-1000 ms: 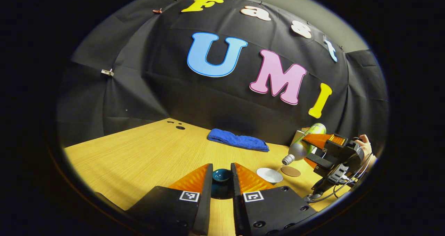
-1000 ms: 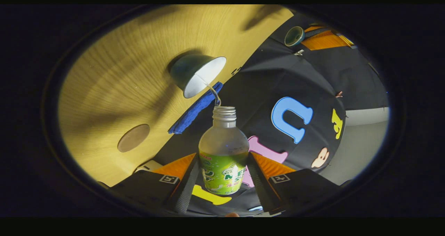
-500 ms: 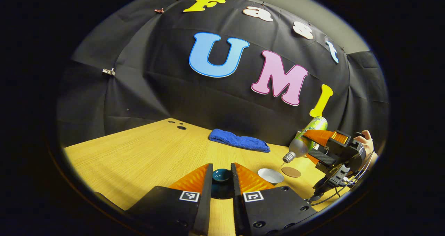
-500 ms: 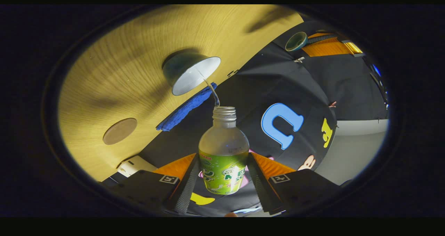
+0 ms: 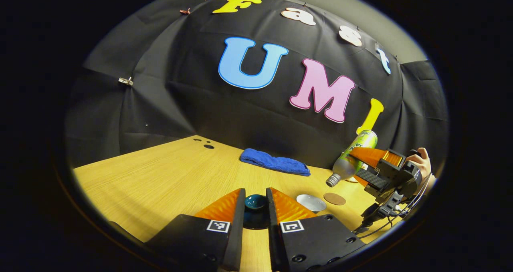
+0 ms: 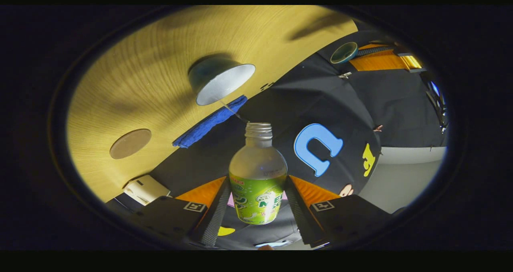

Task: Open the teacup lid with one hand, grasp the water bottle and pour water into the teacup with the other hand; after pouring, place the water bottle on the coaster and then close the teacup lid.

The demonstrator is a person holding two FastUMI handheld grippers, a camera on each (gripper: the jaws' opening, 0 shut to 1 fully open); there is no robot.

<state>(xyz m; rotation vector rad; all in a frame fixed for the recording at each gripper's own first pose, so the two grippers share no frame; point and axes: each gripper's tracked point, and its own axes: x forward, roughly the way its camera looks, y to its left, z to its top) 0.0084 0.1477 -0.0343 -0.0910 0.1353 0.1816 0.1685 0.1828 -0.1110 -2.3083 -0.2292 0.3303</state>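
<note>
Since a second ago the water bottle point(image 6: 258, 172) had risen off the teacup point(image 6: 221, 81) and the stream thinned. Right gripper point(image 6: 256, 208) clamped both fingers on the tilted bottle, mouth down. Left gripper point(image 5: 255, 208) pinched the dark teal lid point(image 5: 255, 202) above the table point(image 5: 160, 180). Coaster point(image 5: 334, 198) lay just beside the cup; blue cloth point(image 5: 274, 162) behind.

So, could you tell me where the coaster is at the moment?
The coaster lies bare on the table, at the right of the left gripper view, just beyond the open teacup and below the tilted water bottle.
</note>
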